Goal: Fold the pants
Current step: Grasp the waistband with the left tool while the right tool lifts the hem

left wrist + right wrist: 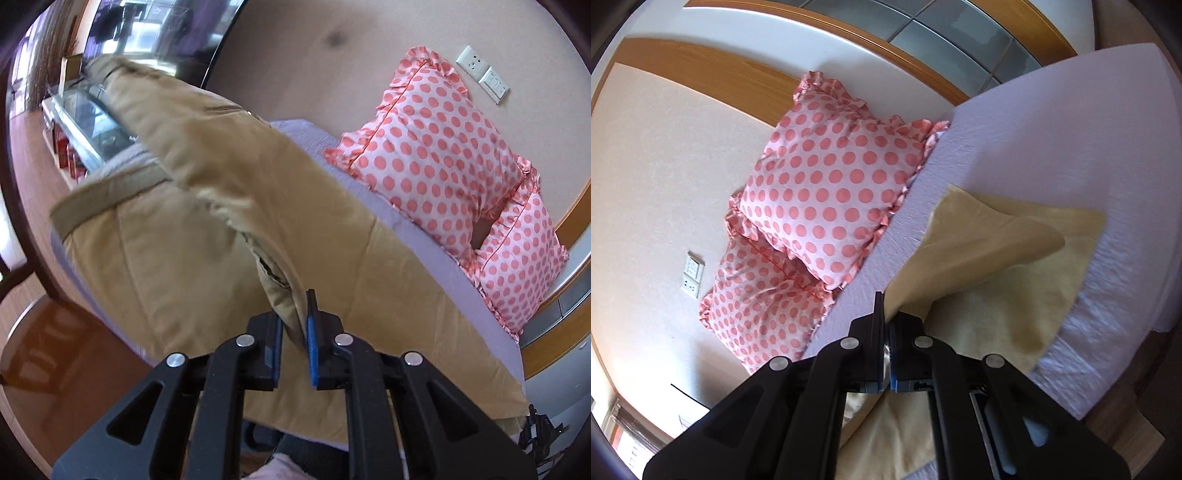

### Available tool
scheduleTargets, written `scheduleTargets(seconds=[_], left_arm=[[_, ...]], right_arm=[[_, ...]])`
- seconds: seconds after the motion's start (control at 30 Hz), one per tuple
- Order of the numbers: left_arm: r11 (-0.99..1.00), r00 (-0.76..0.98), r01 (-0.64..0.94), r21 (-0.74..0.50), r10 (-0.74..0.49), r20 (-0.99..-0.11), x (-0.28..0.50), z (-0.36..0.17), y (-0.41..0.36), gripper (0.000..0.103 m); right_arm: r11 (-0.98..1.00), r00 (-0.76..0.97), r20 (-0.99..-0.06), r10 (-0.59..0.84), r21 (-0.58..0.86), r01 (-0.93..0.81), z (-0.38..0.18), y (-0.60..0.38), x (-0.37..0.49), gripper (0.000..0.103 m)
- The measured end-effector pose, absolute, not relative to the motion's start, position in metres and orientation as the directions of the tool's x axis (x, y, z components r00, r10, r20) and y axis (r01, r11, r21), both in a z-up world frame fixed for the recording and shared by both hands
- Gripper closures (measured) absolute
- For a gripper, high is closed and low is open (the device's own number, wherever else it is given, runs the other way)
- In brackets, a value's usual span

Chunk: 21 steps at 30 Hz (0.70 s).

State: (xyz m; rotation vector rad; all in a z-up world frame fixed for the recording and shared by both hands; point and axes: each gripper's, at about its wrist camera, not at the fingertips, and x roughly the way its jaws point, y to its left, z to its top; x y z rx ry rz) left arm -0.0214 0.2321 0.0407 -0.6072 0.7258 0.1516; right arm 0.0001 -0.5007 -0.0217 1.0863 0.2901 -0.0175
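Observation:
Tan pants lie on a lavender bed. My left gripper is shut on a bunched fold of the pants and holds one layer lifted over the flat layer below. The waistband shows at the left. In the right wrist view my right gripper is shut on the edge of the pants, and that leg end is raised and curls above the flat part on the bed.
Two pink polka-dot pillows lean against the beige wall at the head of the bed. Wall sockets are above them. A glass cabinet and wooden floor lie beyond the bed's left edge.

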Motion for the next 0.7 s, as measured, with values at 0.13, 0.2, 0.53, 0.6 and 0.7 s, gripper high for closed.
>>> scheduleTargets(seconds=[0.13, 0.2, 0.53, 0.6, 0.7], left_arm=[[0.792, 0.746, -0.339, -0.509, -0.104, -0.658, -0.035, 0.020, 0.236, 0.092], [0.795, 0.758, -0.328, -0.510, -0.101, -0.644, -0.038, 0.020, 0.234, 0.092], [0.793, 0.769, -0.299, -0.530, -0.129, -0.627, -0.049, 0.006, 0.233, 0.088], [0.792, 0.773, -0.291, -0.536, -0.135, -0.619, -0.051, 0.005, 0.234, 0.088], [0.791, 0.775, -0.287, -0.540, -0.140, -0.616, -0.052, 0.003, 0.234, 0.088]], right_arm=[[0.446, 0.954, -0.273, 0.124, 0.874, 0.192, -0.040, -0.503, -0.006, 0.101], [0.445, 0.955, -0.273, 0.118, 0.874, 0.194, -0.042, -0.502, -0.011, 0.101], [0.507, 0.936, -0.345, 0.065, 0.820, 0.267, -0.047, -0.500, -0.022, 0.101], [0.535, 0.935, -0.351, 0.048, 0.800, 0.273, -0.044, -0.497, -0.025, 0.101], [0.550, 0.931, -0.364, 0.029, 0.783, 0.290, -0.044, -0.496, -0.029, 0.101]])
